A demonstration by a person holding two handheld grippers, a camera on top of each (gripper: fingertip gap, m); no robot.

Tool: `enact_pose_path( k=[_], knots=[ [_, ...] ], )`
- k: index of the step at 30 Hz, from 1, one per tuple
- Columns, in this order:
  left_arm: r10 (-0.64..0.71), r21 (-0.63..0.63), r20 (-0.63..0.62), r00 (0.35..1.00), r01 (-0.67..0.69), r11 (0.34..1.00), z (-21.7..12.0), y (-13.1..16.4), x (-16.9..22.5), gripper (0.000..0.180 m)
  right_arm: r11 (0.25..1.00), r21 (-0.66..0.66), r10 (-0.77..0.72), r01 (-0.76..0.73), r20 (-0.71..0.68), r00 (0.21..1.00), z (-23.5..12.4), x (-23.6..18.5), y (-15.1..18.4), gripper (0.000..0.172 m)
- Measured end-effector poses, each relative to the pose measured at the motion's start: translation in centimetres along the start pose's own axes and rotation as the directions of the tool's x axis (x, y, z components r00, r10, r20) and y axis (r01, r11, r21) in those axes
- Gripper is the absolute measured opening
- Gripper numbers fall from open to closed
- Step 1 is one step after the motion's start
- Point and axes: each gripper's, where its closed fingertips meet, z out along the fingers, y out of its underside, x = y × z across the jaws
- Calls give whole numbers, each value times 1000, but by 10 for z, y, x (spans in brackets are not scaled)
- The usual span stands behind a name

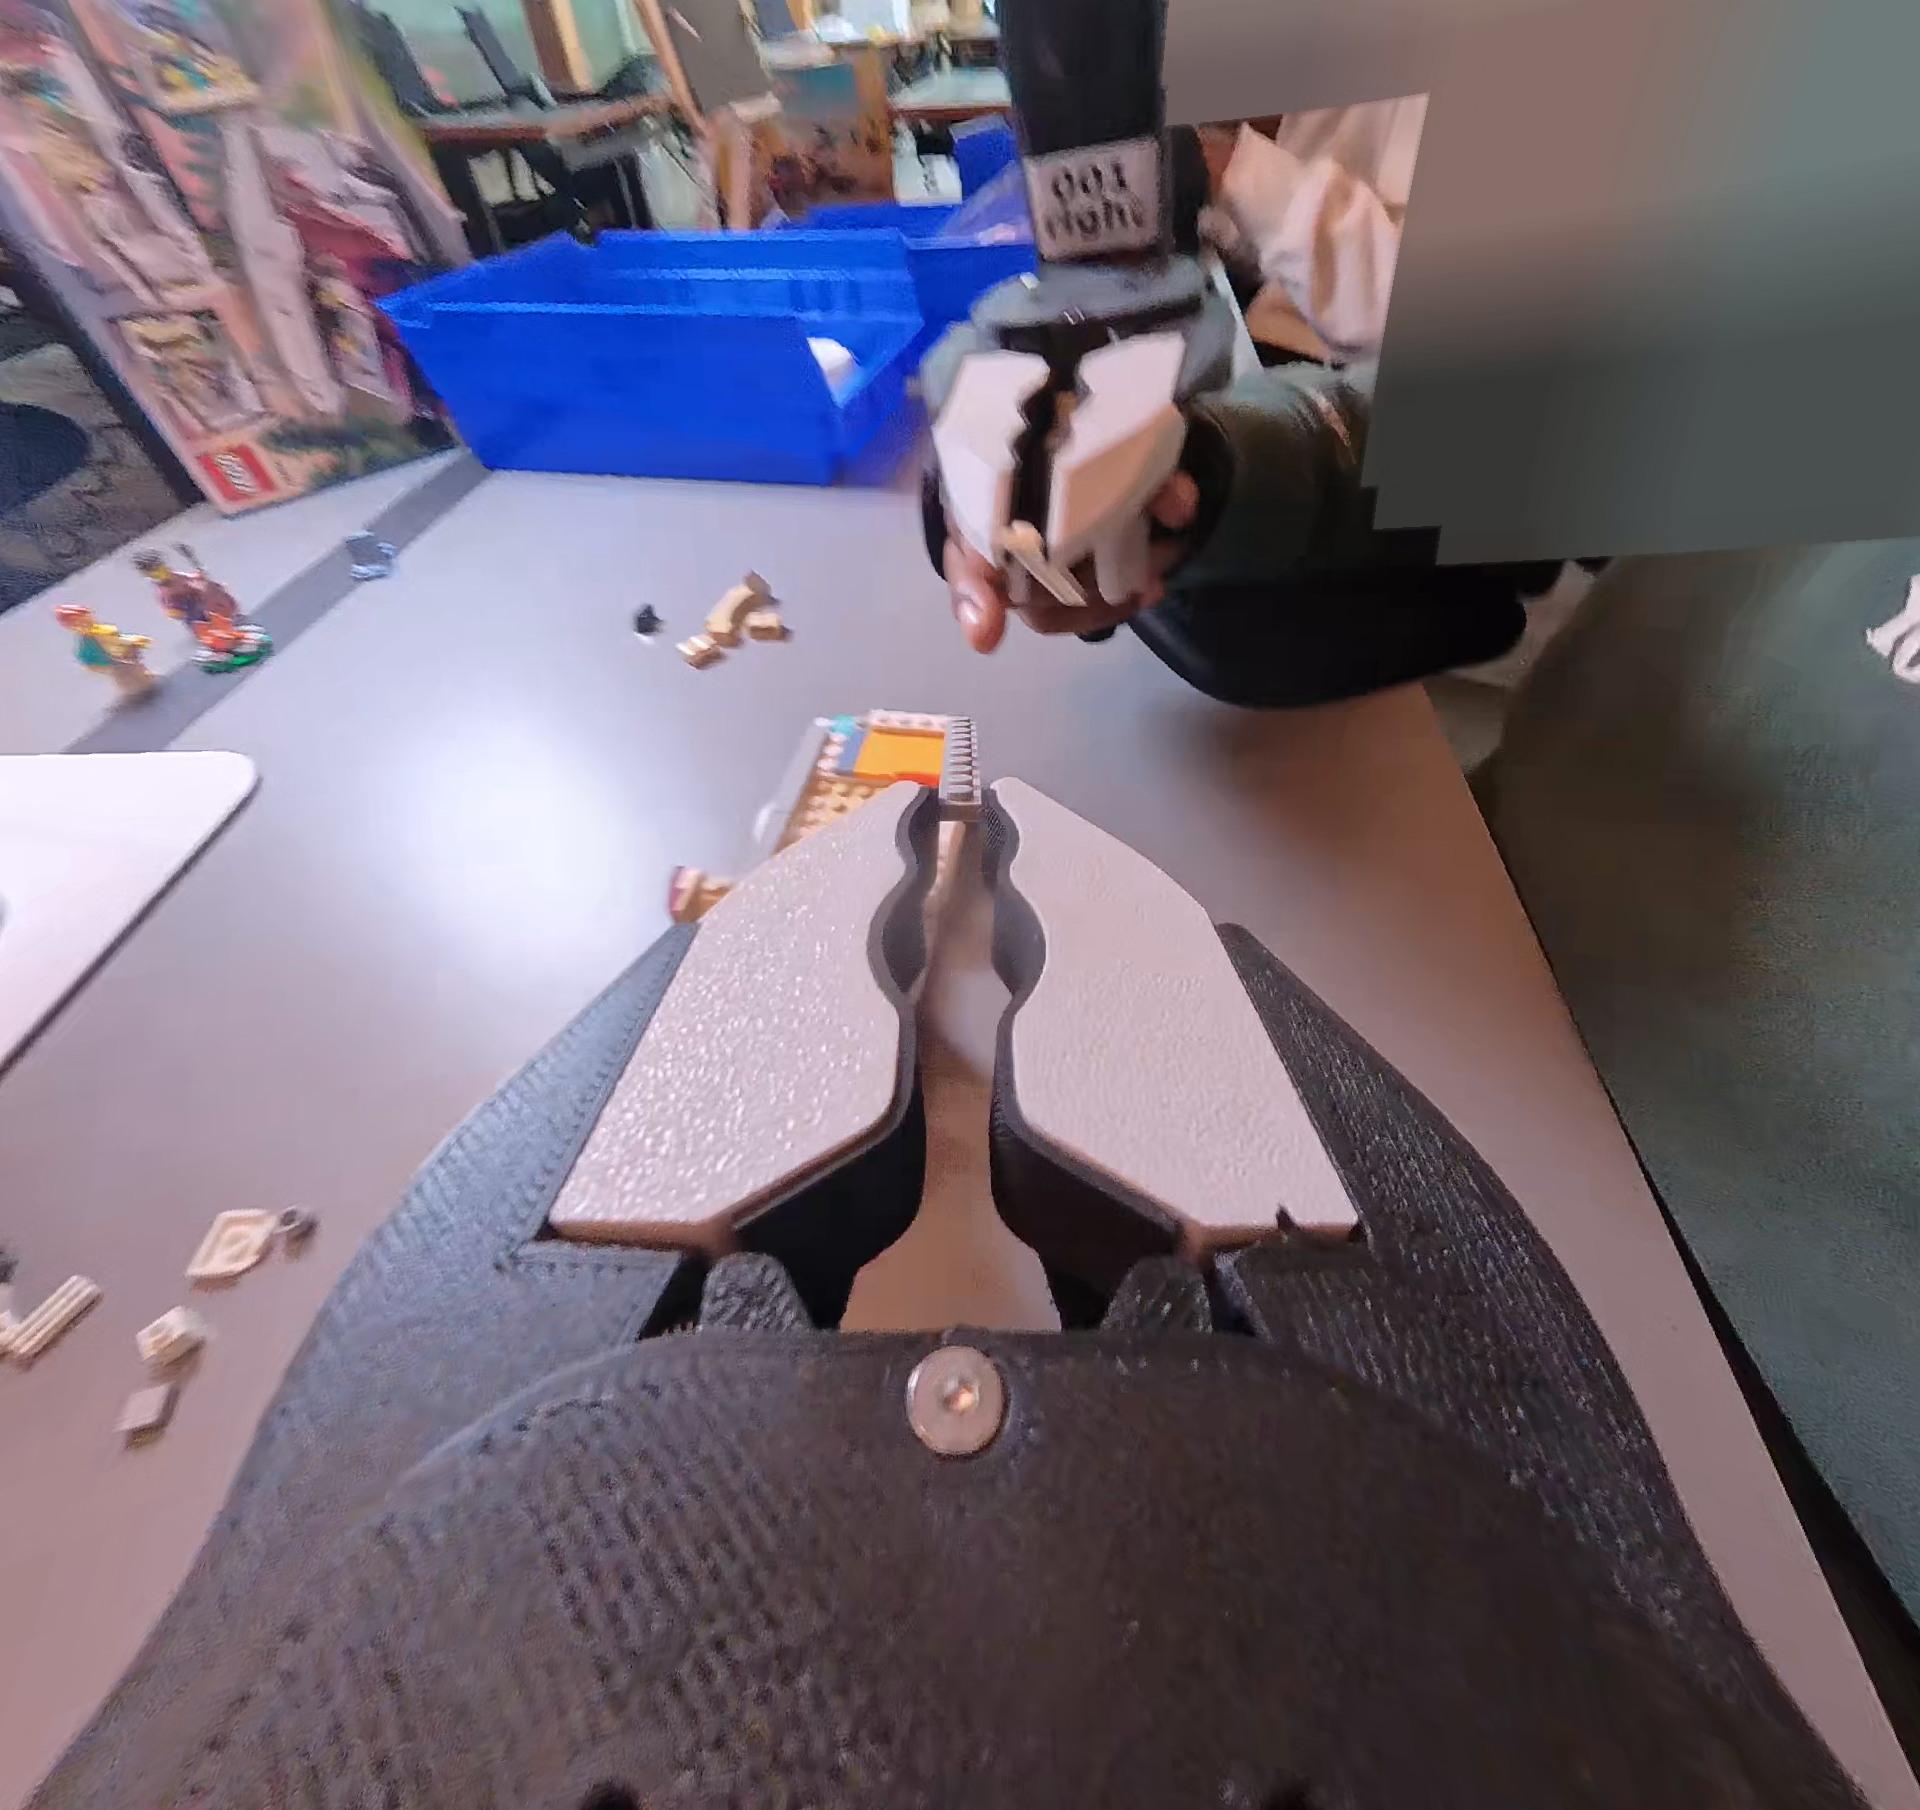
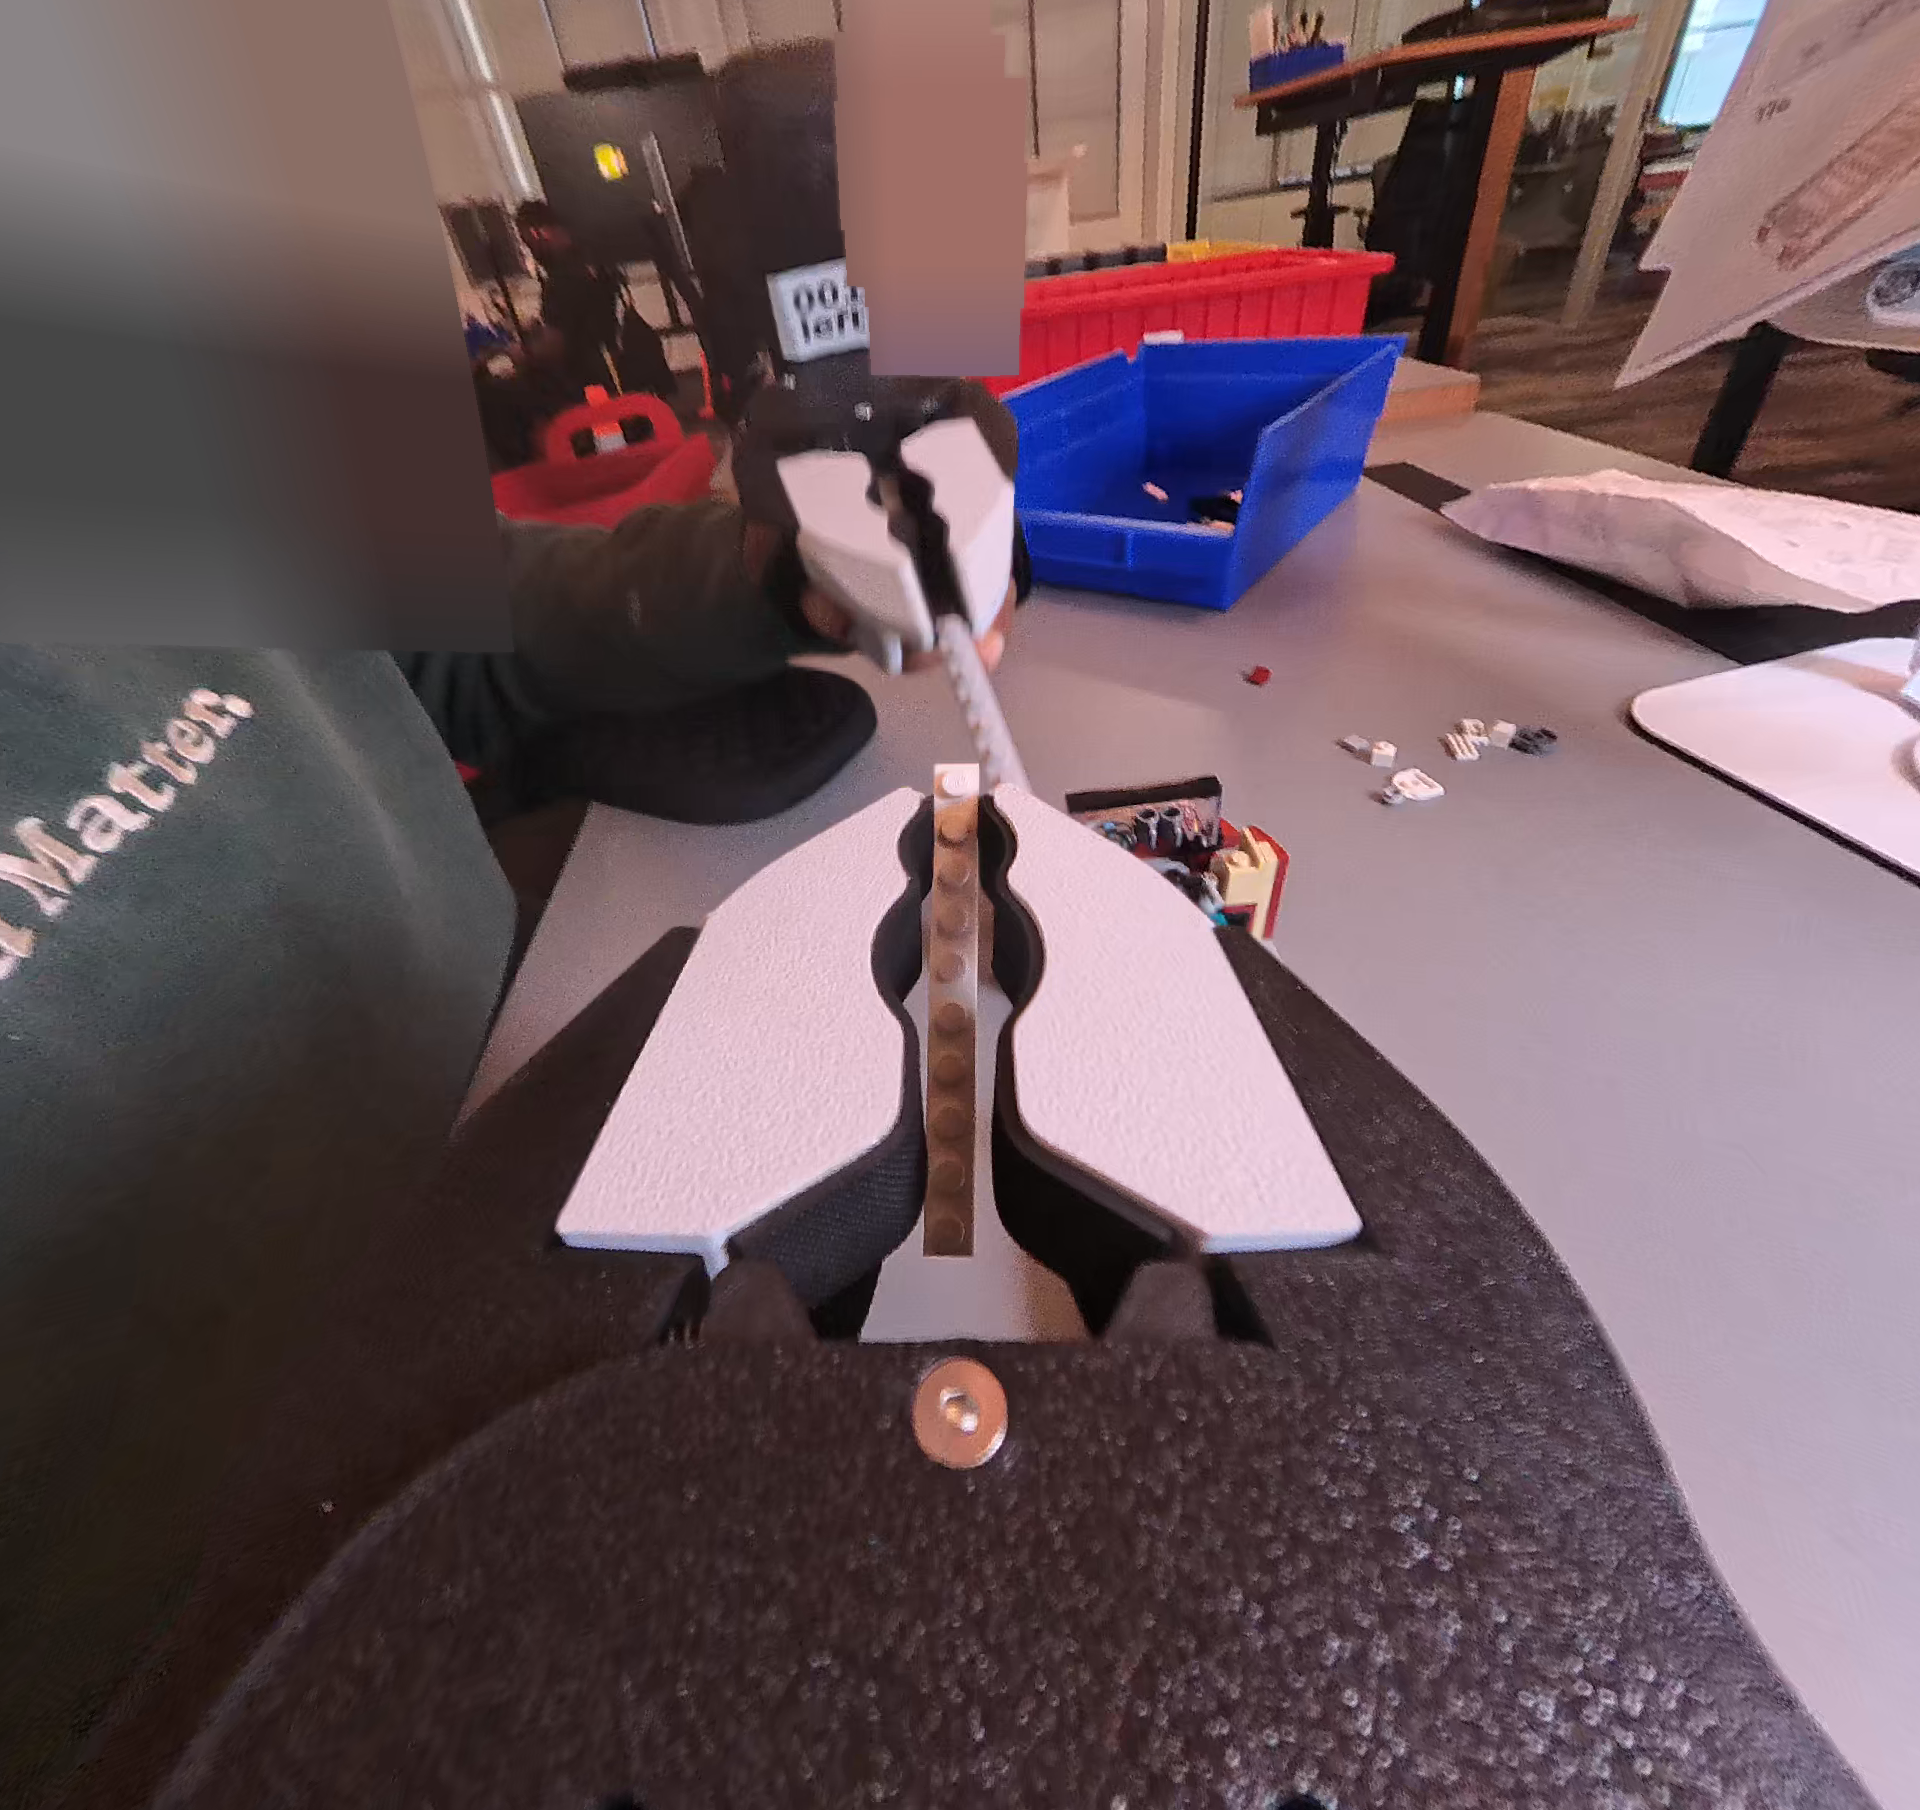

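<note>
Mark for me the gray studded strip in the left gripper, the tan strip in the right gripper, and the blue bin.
gray studded strip [image 1: 961,758], left wrist view, on its studded top.
tan strip [image 2: 951,1033], right wrist view, mid-length on its studs.
blue bin [image 2: 1314,451], right wrist view, on its side wall.

The right tool [image 2: 958,810] pinches a tan studded strip [image 2: 951,1033] above the grey table [image 2: 1455,1033].

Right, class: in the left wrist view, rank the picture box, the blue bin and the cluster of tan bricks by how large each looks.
1. Picture box
2. Blue bin, slightly smaller
3. Tan bricks, far smaller

Box and bin stand at different distances, so true sizes stay unsure.
</note>
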Motion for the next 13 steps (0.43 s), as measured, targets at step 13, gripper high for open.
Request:
enact_pose_path(
  k=[13],
  knots=[
    [-61, -4, 42, 997, 61, 998, 7, 12, -13, 8, 800, -551, -179, 237, 158, 971, -9, -27, 78, 8]
  ],
)
